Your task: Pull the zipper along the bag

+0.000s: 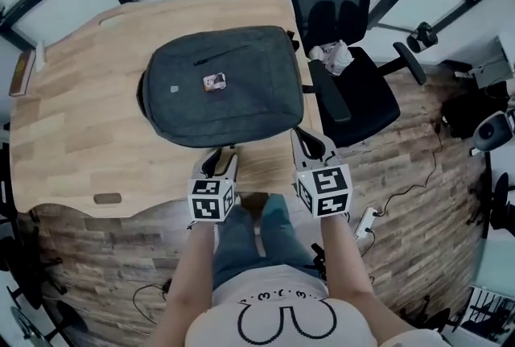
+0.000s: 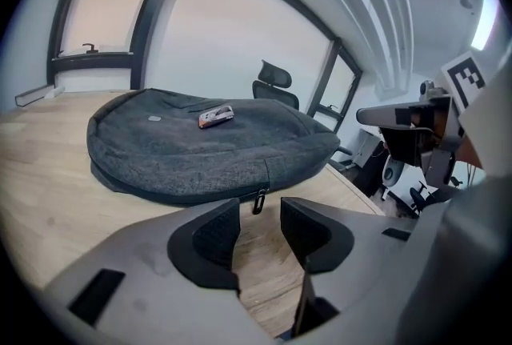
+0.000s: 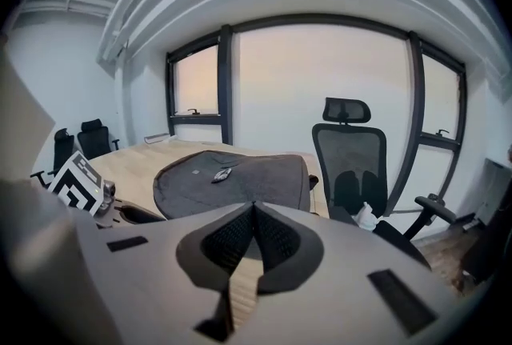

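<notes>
A dark grey backpack point(image 1: 221, 88) lies flat on the wooden table point(image 1: 72, 112), with a small tag point(image 1: 214, 82) on its top. In the left gripper view the bag point(image 2: 200, 151) fills the middle, and its black zipper pull point(image 2: 258, 202) hangs from the near edge. My left gripper point(image 2: 260, 227) is open just short of that pull, which touches neither pad. In the head view the left gripper point(image 1: 219, 162) sits at the bag's near edge. My right gripper point(image 1: 310, 146) is at the bag's near right corner. Its jaws point(image 3: 254, 211) are shut with nothing between them.
A black office chair point(image 1: 342, 31) stands right of the table with a white crumpled thing point(image 1: 334, 57) on its seat. The person's legs in jeans point(image 1: 257, 233) are below the table edge. A cable and power strip point(image 1: 366, 221) lie on the floor at right.
</notes>
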A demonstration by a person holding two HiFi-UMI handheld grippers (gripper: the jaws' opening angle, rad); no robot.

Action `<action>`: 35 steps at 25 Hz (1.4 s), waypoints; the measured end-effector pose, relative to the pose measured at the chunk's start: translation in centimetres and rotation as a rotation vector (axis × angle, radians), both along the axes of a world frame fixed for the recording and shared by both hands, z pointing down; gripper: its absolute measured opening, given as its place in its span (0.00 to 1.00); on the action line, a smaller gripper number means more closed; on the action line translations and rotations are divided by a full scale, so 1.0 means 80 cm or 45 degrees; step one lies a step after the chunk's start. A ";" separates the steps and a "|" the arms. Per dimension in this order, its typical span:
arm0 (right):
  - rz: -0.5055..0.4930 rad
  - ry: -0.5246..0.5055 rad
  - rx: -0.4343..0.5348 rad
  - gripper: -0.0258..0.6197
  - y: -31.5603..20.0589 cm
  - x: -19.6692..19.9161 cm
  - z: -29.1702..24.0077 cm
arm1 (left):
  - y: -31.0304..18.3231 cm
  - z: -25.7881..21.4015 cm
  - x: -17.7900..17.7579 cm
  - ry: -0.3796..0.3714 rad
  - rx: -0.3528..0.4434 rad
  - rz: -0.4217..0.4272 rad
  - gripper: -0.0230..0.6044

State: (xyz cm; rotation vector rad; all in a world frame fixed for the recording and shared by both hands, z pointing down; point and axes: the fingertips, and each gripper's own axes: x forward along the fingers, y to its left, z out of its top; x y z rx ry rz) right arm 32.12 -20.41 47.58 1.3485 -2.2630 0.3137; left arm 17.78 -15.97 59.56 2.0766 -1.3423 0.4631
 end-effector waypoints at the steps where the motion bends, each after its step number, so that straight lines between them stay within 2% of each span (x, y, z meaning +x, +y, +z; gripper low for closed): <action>1: -0.020 -0.001 -0.006 0.12 -0.008 -0.001 0.002 | -0.003 0.005 0.002 -0.016 -0.019 -0.014 0.28; 4: -0.072 0.005 -0.028 0.12 -0.029 -0.002 0.008 | -0.011 0.019 0.003 -0.077 -0.055 -0.078 0.28; 9: -0.154 0.026 -0.102 0.12 -0.060 -0.006 0.030 | -0.018 0.028 0.000 -0.137 -0.057 -0.202 0.25; 15: -0.158 0.048 -0.266 0.12 -0.071 -0.008 0.065 | -0.023 0.038 0.001 -0.289 -0.087 -0.297 0.24; 19: -0.178 0.021 -0.336 0.12 -0.073 -0.007 0.071 | -0.023 0.041 -0.003 -0.328 -0.088 -0.349 0.19; 25: -0.146 0.066 -0.340 0.12 -0.076 -0.006 0.074 | -0.016 0.035 0.010 -0.280 -0.086 -0.246 0.07; 28: -0.113 0.110 -0.330 0.12 -0.078 -0.003 0.077 | -0.013 0.026 0.012 -0.263 -0.097 -0.209 0.06; 32: -0.086 0.174 -0.323 0.12 -0.078 -0.003 0.082 | -0.006 0.023 0.010 -0.320 -0.119 -0.095 0.06; 35: -0.057 0.221 -0.322 0.12 -0.080 -0.002 0.084 | -0.004 0.020 0.007 -0.299 -0.137 -0.029 0.06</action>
